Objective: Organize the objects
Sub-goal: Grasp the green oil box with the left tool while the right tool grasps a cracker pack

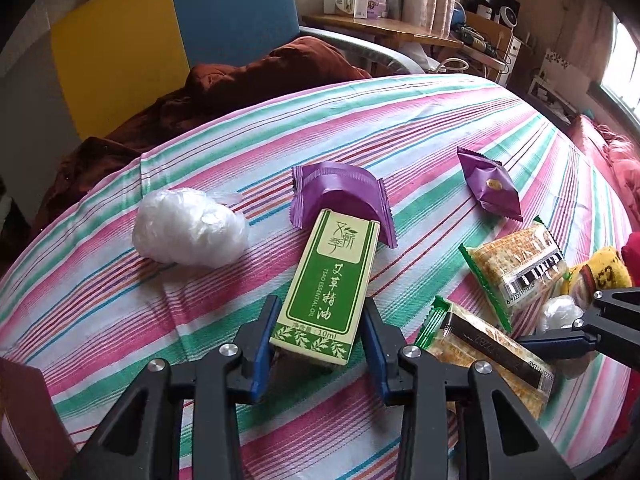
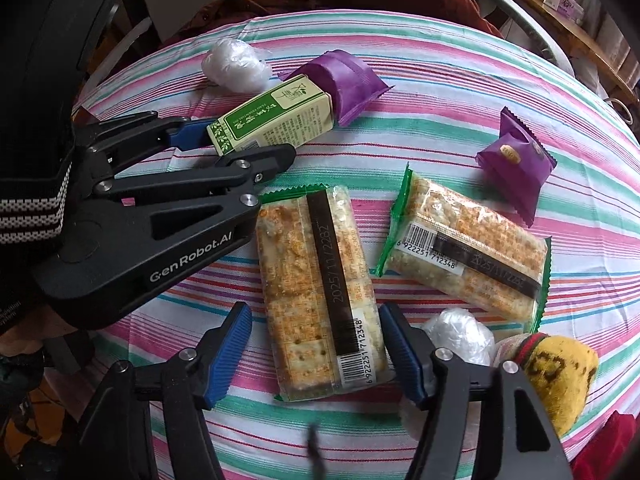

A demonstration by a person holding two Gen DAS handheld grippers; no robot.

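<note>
Left wrist view: the green essential-oil box (image 1: 329, 286) lies on the striped desk (image 1: 420, 120), its far end against a purple wrapper (image 1: 340, 196), its near end between the left tongs (image 1: 322, 334). Both blue pads sit narrowly at its sides, seemingly gripping it, probably to shift it clear of the wrapper. Right of it, the right tongs (image 2: 316, 354) stand wide around the near cracker pack (image 2: 320, 292), pads apart from its edges. A second cracker pack (image 2: 468, 248) lies farther right, with a purple snack (image 2: 516, 164) beyond and two crumpled plastic balls (image 2: 234, 65) nearby.
</note>
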